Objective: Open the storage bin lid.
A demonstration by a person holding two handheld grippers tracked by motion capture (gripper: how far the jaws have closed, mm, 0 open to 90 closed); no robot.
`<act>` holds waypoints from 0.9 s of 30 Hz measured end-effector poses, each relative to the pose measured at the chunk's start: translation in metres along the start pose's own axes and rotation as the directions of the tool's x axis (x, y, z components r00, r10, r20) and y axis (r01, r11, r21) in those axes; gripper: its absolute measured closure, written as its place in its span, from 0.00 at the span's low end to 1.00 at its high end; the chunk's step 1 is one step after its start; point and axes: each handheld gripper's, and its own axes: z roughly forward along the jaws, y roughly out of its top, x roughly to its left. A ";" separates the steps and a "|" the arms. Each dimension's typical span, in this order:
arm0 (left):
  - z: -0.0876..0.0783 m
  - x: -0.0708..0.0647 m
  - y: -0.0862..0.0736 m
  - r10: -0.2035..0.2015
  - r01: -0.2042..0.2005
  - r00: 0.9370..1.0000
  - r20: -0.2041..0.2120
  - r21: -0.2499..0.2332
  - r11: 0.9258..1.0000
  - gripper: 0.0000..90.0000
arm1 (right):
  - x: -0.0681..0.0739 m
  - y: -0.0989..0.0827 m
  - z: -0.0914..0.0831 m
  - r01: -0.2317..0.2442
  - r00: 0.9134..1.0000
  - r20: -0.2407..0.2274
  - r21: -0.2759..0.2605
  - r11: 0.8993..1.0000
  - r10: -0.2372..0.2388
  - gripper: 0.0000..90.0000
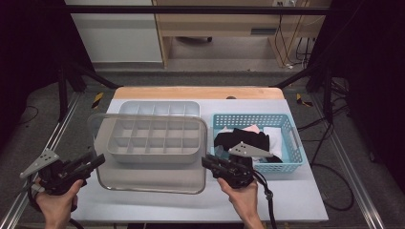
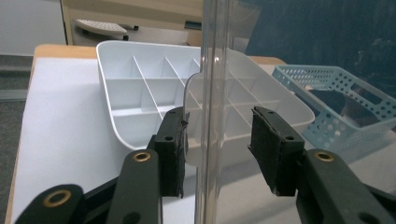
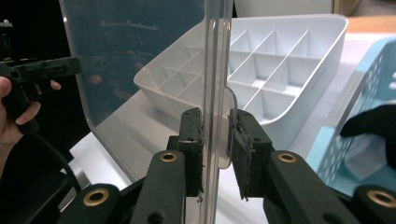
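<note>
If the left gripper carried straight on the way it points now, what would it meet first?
The clear lid: its edge already stands between the left gripper's jaws. Beyond it, probably the white divided tray; depth is hard to judge.

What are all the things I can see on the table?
clear lid: one, see-through, held up over the near side of the tray
divided tray: one, white-grey, middle of the table
basket: one, light blue, right of the tray
clothes: a few, black, white and pink, inside the basket
table: one, white top
left gripper: black, lid edge between its jaws
right gripper: black, at the lid's tab
</note>
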 end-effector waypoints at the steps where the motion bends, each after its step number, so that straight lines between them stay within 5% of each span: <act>1: -0.001 0.000 -0.003 -0.003 0.003 1.000 0.001 0.003 1.000 0.61 | 0.000 -0.002 0.000 -0.003 1.000 -0.003 0.002 1.000 0.003 0.83; 27: -0.021 -0.004 -0.059 -0.044 0.046 0.999 -0.019 0.120 0.992 0.62 | 0.002 -0.052 0.003 -0.064 0.996 -0.046 0.130 0.989 0.070 0.84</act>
